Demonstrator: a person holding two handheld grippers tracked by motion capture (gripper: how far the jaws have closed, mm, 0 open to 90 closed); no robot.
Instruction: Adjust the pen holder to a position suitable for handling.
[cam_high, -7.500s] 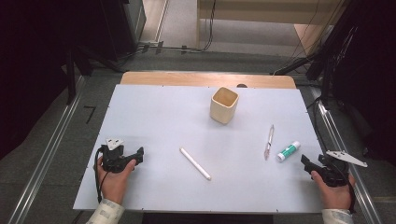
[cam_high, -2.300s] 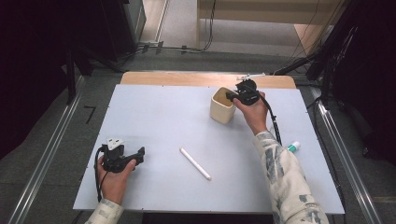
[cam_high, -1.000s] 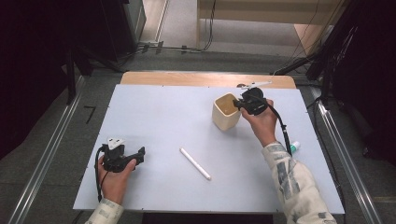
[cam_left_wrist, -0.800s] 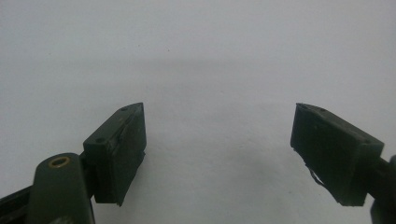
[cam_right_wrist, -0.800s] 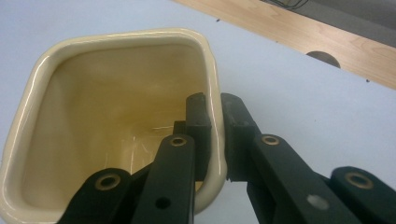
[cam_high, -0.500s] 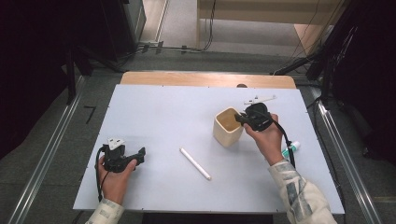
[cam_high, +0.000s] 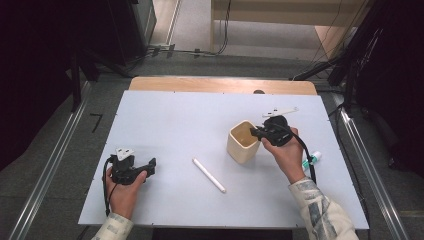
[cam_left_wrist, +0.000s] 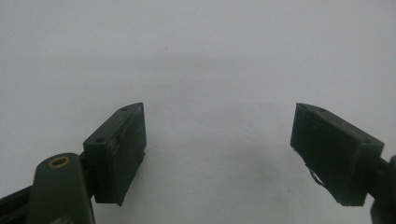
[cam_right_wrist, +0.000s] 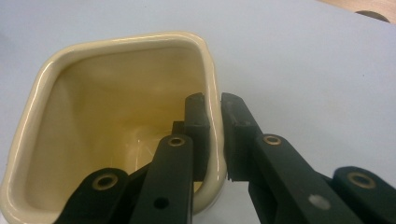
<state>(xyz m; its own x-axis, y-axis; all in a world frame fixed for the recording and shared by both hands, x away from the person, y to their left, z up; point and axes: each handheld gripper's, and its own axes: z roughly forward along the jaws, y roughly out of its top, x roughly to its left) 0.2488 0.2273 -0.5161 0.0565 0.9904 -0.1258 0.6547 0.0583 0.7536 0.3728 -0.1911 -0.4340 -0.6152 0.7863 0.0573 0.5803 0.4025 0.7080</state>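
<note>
Evidently, the cream cup (cam_high: 243, 142) had been relocated. In the earliest high view it stood near the far edge of the white table (cam_high: 165, 120), at roughly 12 o'clock from the table's centre. At this moment it sat upright just right of centre, at about 3 o'clock from the middle and at about 1 o'clock from the white pen (cam_high: 209, 175), which lay where it had lain throughout.

The right gripper (cam_high: 257, 133) pinched the cup's near-right wall. In the right gripper view one jaw stood inside the cup (cam_right_wrist: 116, 126) and the other outside, with the rim clamped between them. That grip had held over the last second while the hand drew the cup toward the person. Between the last two high views the shift was very small, so the drag was judged to be at or near its end.

The left gripper (cam_high: 150, 166) had stayed at the near-left of the table. Its jaws were spread wide over bare tabletop, with nothing between them, as the left gripper view showed.

A small white and green tube (cam_high: 311, 160) lay at 4 o'clock from the cup, partly behind the right forearm. The second pen seen earlier beside it could not be made out.

With the cup brought nearer the loose items, the likely next step was release of the rim, then collection of the pen.
</note>
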